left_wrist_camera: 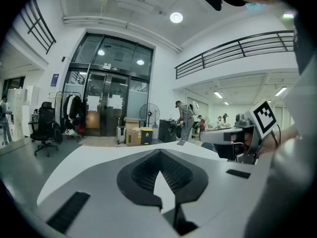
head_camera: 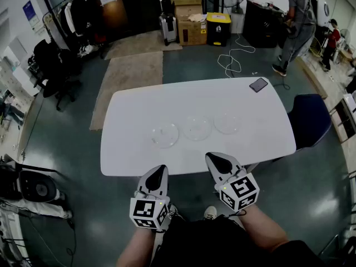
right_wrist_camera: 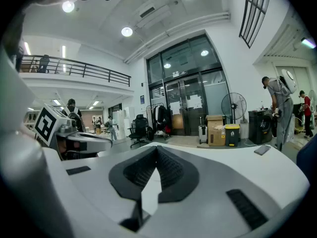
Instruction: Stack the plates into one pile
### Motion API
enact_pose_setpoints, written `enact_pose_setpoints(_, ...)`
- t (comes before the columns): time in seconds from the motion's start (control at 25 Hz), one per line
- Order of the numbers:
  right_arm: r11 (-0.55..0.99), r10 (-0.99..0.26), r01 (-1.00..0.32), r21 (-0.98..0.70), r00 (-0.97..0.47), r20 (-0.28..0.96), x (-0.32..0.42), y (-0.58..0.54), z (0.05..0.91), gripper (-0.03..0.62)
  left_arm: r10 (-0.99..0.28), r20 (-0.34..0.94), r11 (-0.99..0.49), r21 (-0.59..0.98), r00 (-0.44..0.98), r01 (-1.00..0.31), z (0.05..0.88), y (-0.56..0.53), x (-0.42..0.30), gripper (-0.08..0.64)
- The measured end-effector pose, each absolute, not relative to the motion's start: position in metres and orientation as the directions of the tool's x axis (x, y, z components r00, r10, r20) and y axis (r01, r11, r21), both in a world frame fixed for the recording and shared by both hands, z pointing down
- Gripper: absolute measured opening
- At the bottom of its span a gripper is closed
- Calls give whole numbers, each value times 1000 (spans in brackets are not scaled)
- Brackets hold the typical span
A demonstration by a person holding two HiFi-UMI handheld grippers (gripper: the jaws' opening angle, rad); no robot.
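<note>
Near rim of the white table (head_camera: 125, 168): left gripper (head_camera: 158, 174) and right gripper (head_camera: 218, 161), each with jaws closed tip to tip and nothing between them. Mid-table, beyond both: three clear plates, side by side in a row running across the table, not yet stacked. The left plate (head_camera: 165, 134) lies ahead of the left gripper, the right plate (head_camera: 227, 123) ahead of the right gripper, and the middle plate (head_camera: 197, 128) between. Each arm is judged nearer its own end. Far right corner of the table: a phone (head_camera: 258, 84).
</note>
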State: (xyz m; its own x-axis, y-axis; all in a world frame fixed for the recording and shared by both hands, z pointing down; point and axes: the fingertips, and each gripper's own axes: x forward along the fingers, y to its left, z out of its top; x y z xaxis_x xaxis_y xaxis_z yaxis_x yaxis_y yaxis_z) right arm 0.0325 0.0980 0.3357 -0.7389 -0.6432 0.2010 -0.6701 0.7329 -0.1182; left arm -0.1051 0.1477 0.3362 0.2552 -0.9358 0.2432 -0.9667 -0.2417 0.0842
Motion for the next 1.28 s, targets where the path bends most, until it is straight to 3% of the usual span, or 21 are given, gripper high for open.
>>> enact_pose_setpoints(1.04,736,-645,-662,-141,-749,152,-21,86,325,23,-926,226,-288,93,302,-953,338,132,-158,20)
enact_pose_setpoints(1.28,723,-659,-677,-138,-736,156,-49,78,327,107,-922,230,-296,103,312,-950,342,124,-189,31)
